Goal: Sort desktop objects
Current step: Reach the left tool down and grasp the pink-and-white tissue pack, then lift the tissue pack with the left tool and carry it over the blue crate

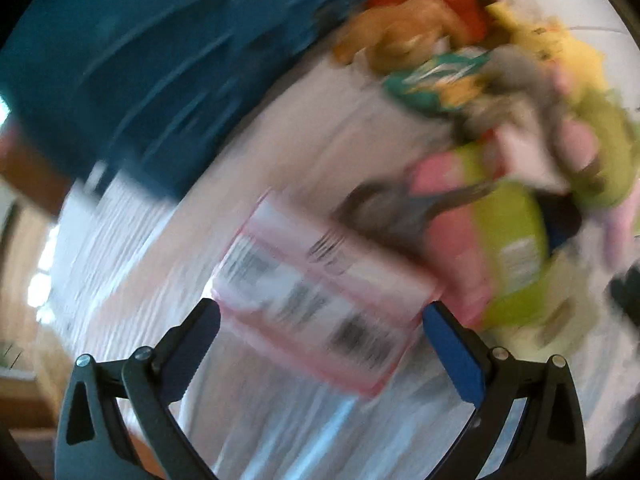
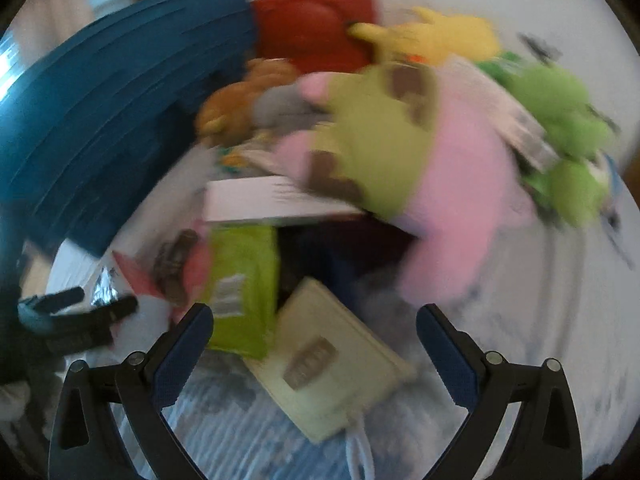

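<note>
Desktop objects are heaped on the far right of the bench (image 2: 540,320), beside a blue bin (image 2: 100,120); nearer lies a pink packet (image 1: 320,300), framed by the left gripper (image 1: 321,318). Both grippers' jaws are spread and empty, and both views are blurred, so a misjudged closure could pinch one packet corner or snag the grey cable (image 1: 400,208).

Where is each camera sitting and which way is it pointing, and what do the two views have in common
Left wrist: rides the left gripper, looking along its open fingers at a pink packet on the white table; only the fingers show.
Right wrist: rides the right gripper, open, facing a cream box and green packet; the other gripper shows at left.
Shared: blue bin, red bag, plush toys.
</note>
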Available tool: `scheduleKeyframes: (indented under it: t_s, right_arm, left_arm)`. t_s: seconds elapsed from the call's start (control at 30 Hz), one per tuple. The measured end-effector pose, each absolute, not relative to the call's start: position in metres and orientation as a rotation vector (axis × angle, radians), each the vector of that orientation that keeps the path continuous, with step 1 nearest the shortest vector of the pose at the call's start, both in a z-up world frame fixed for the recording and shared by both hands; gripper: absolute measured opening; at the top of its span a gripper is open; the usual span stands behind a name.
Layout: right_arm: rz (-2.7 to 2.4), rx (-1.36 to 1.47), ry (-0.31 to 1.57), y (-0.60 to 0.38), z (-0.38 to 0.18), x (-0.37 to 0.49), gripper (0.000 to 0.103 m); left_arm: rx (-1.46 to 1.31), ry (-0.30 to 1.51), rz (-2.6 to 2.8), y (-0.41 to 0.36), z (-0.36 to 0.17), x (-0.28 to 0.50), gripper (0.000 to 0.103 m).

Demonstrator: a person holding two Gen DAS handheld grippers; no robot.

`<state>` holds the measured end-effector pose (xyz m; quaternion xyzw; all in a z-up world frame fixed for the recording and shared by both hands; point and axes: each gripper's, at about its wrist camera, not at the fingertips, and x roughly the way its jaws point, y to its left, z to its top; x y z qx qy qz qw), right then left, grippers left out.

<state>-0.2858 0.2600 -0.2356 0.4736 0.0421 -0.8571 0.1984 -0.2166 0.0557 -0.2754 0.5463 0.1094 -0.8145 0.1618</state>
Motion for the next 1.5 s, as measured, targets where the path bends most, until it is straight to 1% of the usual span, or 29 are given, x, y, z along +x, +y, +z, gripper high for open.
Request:
scheduleKeyframes:
  t_s: [0.1, 0.13, 0.2, 0.27, 0.33, 0.4, 0.6, 0.7, 0.8, 0.83, 0.87, 0.9, 0.93, 1.07, 1.13, 1.23, 1.37, 1.5]
  right_arm:
    - [-2.28, 1.292, 0.2, 0.239, -0.239, -0.291, 0.103]
    - [-2.246, 1.281, 0.227, 0.232, -0.24, -0.29, 0.101]
    - [-2.191, 1.263, 0.257, 0.219, -0.244, -0.287, 0.094]
    - [-2.137, 1.261, 0.263, 0.209, -0.249, -0.284, 0.083]
    - [-2.095, 1.262, 0.275, 0.2, -0.255, -0.28, 0.08]
    - [-2.066, 1.261, 0.285, 0.193, -0.26, -0.276, 0.08]
    - [-2.071, 1.259, 0.289, 0.189, -0.261, -0.28, 0.08]
    - [-2.09, 1.246, 0.288, 0.188, -0.257, -0.284, 0.08]
    - [-2.107, 1.246, 0.29, 0.184, -0.256, -0.291, 0.08]
    - [-2.11, 1.248, 0.291, 0.181, -0.257, -0.293, 0.08]
    - [-2.11, 1.25, 0.293, 0.178, -0.258, -0.295, 0.08]
    - [-2.11, 1.252, 0.296, 0.175, -0.259, -0.297, 0.08]
    - [-2.106, 1.25, 0.302, 0.171, -0.26, -0.298, 0.08]
    - [-2.066, 1.221, 0.353, 0.145, -0.263, -0.299, 0.08]
    - [-2.028, 1.2, 0.415, 0.127, -0.265, -0.298, 0.08]
    - [-1.976, 1.167, 0.528, 0.106, -0.272, -0.301, 0.084]
    - [-1.93, 1.122, 0.686, 0.085, -0.28, -0.309, 0.084]
    - [-1.87, 1.017, 0.831, 0.081, -0.274, -0.31, 0.084]
  left_arm:
    - [1.493, 0.331, -2.251, 0.044, -0.274, -0.196, 0.103]
    - [1.469, 0.336, -2.228, 0.04, -0.273, -0.189, 0.103]
    - [1.42, 0.346, -2.18, 0.032, -0.271, -0.176, 0.103]
    - [1.389, 0.335, -2.131, 0.024, -0.267, -0.169, 0.103]
    - [1.364, 0.318, -2.083, 0.015, -0.262, -0.164, 0.103]
    - [1.349, 0.325, -2.091, 0.011, -0.255, -0.162, 0.103]
    - [1.335, 0.311, -2.265, 0.028, -0.239, -0.186, 0.103]
    - [1.406, 0.287, -2.262, 0.027, -0.254, -0.203, 0.103]
    - [1.49, 0.244, -2.195, 0.023, -0.281, -0.214, 0.103]
    - [1.515, 0.245, -2.182, 0.021, -0.29, -0.217, 0.101]
    - [1.529, 0.284, -2.189, 0.016, -0.295, -0.216, 0.088]
    - [1.525, 0.327, -2.199, 0.01, -0.296, -0.212, 0.081]
    - [1.513, 0.357, -2.207, 0.005, -0.294, -0.209, 0.081]
    - [1.499, 0.339, -2.177, -0.02, -0.287, -0.194, 0.08]
    - [1.496, 0.364, -2.155, -0.033, -0.287, -0.185, 0.08]
    - [1.487, 0.409, -2.153, -0.04, -0.288, -0.179, 0.08]
    - [1.467, 0.469, -2.154, -0.038, -0.288, -0.177, 0.08]
    - [1.435, 0.511, -2.13, -0.027, -0.288, -0.173, 0.08]
